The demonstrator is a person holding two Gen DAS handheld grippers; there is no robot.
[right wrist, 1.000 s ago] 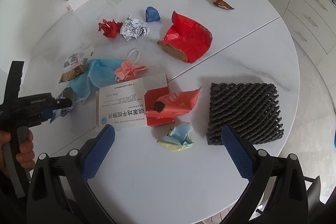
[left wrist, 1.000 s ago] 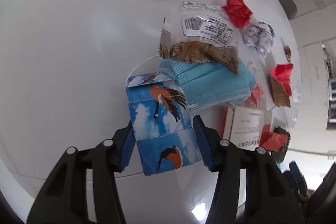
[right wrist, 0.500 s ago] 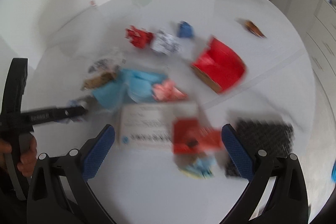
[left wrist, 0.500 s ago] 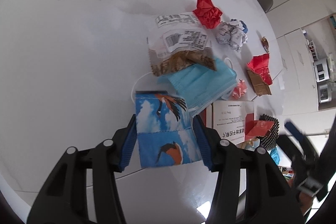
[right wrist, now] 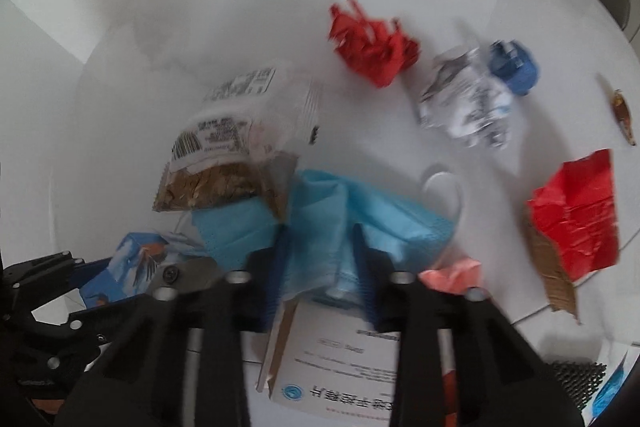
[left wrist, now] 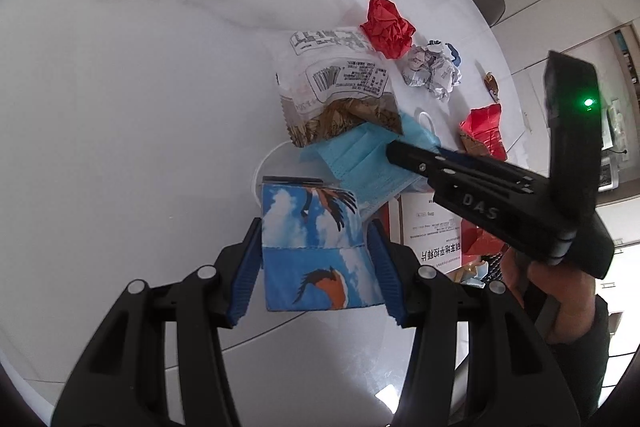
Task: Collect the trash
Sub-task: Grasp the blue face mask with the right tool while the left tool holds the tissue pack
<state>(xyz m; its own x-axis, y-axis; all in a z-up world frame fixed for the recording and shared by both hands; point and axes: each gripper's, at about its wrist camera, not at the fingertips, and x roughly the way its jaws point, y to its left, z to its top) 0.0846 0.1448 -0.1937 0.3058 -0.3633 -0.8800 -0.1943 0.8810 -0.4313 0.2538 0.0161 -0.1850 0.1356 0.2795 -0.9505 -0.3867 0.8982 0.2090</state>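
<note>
Trash everywhere on the white desk. Left gripper has its fingers clamped on a blue bird-print carton, held above the desk. Right gripper has just been closing, and its fingers pinch the light blue face mask beside a snack wrapper. Crumpled red paper lies farther off.

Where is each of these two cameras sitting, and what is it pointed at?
Left wrist view: sits on the left gripper, looking steeply down at the bird-print carton it clamps; a hand shows.
Right wrist view: sits on the right gripper, looking down at the blue face mask pinched between its just-closing jaws; no hand shows.
Shared: the white table, mask, carton, snack bag, red paper ball.
</note>
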